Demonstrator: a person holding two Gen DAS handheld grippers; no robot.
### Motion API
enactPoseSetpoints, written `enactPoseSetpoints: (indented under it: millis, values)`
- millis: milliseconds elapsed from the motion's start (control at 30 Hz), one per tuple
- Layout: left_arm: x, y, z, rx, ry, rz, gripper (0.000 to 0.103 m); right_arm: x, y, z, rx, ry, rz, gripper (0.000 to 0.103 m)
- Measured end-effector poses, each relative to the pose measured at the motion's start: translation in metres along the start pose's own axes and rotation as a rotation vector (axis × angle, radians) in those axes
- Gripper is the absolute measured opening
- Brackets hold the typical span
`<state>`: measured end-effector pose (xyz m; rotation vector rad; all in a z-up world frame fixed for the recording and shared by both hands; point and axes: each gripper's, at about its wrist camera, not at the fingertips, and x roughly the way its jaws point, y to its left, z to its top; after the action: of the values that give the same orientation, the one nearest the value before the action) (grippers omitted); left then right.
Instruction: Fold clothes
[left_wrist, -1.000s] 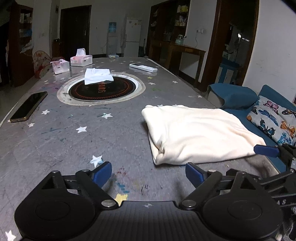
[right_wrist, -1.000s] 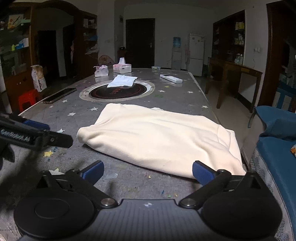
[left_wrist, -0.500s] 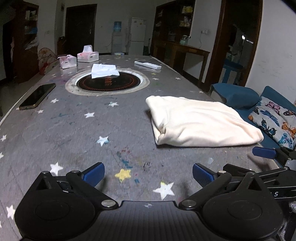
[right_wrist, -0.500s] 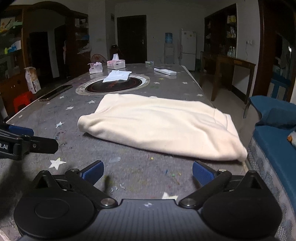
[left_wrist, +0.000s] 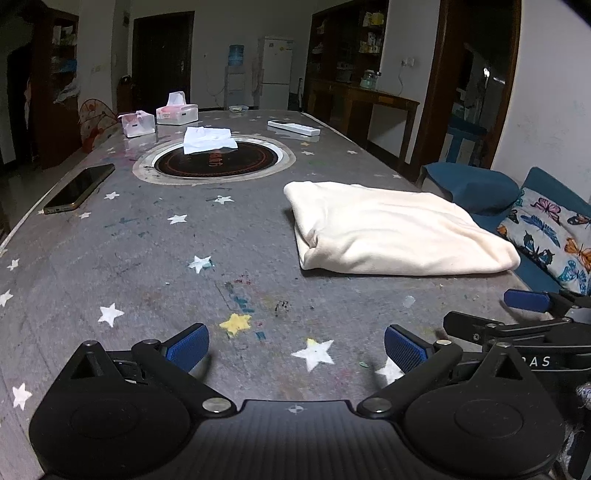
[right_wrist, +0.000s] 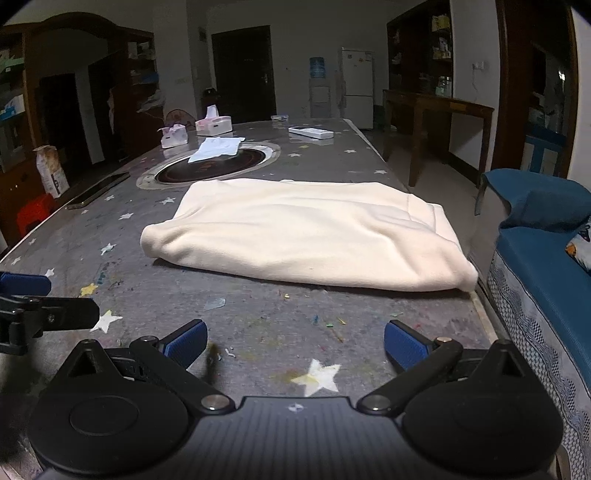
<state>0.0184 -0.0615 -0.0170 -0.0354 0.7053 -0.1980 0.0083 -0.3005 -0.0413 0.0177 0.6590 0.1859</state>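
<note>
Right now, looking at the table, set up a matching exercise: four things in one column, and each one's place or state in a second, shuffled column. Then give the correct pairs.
Things
1. cream garment
2. phone
3. white cloth
4. left gripper

Places or states
A. partly on the round black cooktop
B. open, holding nothing
C. flat near the table's left edge
D. folded, by the table's right edge

Pairs: 1-D, 2-C, 3-A, 4-B
</note>
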Motion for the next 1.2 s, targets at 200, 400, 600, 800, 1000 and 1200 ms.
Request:
enactPoseSetpoints:
  millis: [200,400,600,800,1000,1200]
  values:
    - [-0.003,-0.002,-0.003,0.001,-0.005,0.007,0.103,-0.005,0.001,-0.001,0.008,-0.01,-0.024,0.103]
    - [-0.006,0.001,-0.005,-0.008,-0.019,0.015,0.103,-0.006,0.004,-0.003,0.008,0.004,-0.058,0.103]
    - [-0.007,-0.001,-0.007,-0.003,-0.017,0.018,0.103,-0.006,0.007,-0.007,0.01,0.012,-0.058,0.103]
    - [-0.009,-0.005,-0.01,0.006,-0.015,0.014,0.103,-0.01,0.011,-0.008,0.006,0.009,-0.051,0.103]
    - [-0.013,-0.008,-0.011,0.011,-0.021,0.007,0.103,-0.013,0.013,-0.007,0.007,0.0,-0.051,0.103]
    - [-0.016,-0.013,-0.014,0.021,-0.021,0.002,0.103,-0.016,0.015,-0.009,0.002,-0.006,-0.047,0.103]
